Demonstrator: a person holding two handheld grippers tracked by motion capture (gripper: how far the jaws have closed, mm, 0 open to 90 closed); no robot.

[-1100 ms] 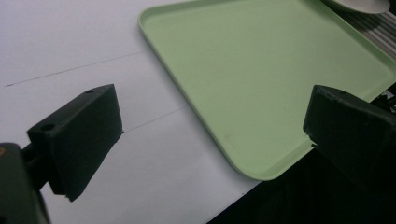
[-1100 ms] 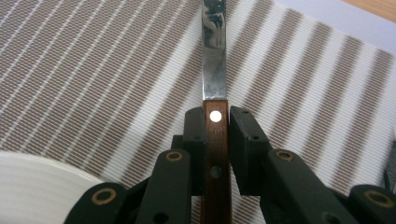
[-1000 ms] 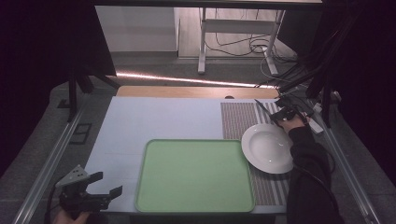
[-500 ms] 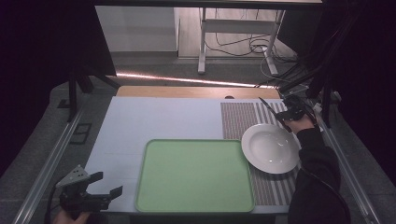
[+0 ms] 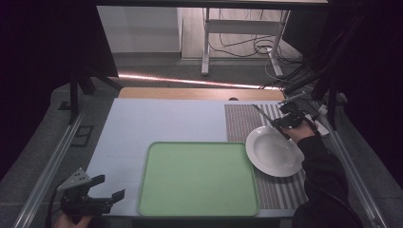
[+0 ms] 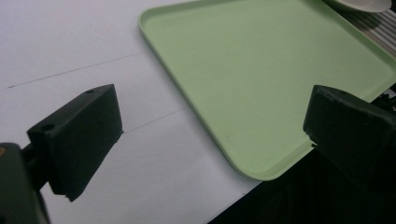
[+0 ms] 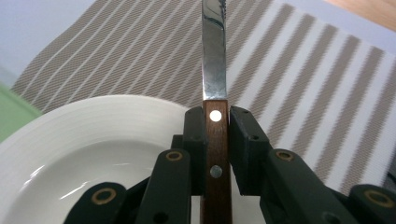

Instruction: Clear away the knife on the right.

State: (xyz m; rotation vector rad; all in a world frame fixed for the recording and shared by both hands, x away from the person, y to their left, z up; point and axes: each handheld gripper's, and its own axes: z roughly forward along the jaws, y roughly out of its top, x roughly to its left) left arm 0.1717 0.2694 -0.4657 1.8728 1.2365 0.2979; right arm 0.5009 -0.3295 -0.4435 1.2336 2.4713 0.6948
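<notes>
A steel-bladed knife with a riveted brown wooden handle (image 7: 215, 140) is clamped by its handle between the closed jaws of the right gripper (image 5: 285, 122), above the far rim of the round white ceramic plate (image 5: 273, 152); its blade is pointed away over the brown-and-cream striped woven placemat (image 5: 247, 121). The plate is set on that placemat at the right side of the pale worktop (image 5: 166, 121), and its left rim is seen just beside, perhaps slightly over, the right edge of the rectangular light-green plastic tray (image 5: 198, 178). The tray is laid near the front edge of the worktop and nothing is carried on it. A broad bare stretch of worktop is left open behind and to the left of the tray. The left gripper (image 5: 97, 199) is held at the front-left corner of the worktop, jaws spread wide with nothing between them, beside the tray's near corner. One knife, one plate, one tray and one placemat are counted.
</notes>
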